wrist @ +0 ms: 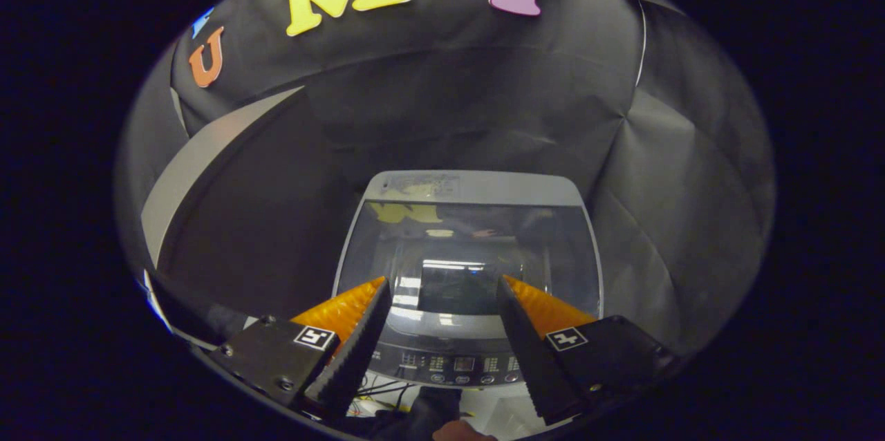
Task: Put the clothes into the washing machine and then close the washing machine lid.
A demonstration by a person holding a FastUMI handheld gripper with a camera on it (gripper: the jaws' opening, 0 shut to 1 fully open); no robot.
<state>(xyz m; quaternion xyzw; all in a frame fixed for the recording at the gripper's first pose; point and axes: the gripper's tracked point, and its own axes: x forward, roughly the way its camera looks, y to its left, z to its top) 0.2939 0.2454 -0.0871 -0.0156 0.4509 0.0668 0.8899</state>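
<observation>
Lid lies shut at twelve o'clock beyond our empty, spread gripper, so we cannot tell loading-to-come from job done.

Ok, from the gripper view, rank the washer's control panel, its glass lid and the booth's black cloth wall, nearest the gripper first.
The gripper is open, fingers apart and holding nothing.
1. Control panel: between the fingers, low, closest.
2. Glass lid: shut, just ahead of the fingertips and beyond the panel.
3. Black cloth wall: behind the washing machine, farthest.
</observation>
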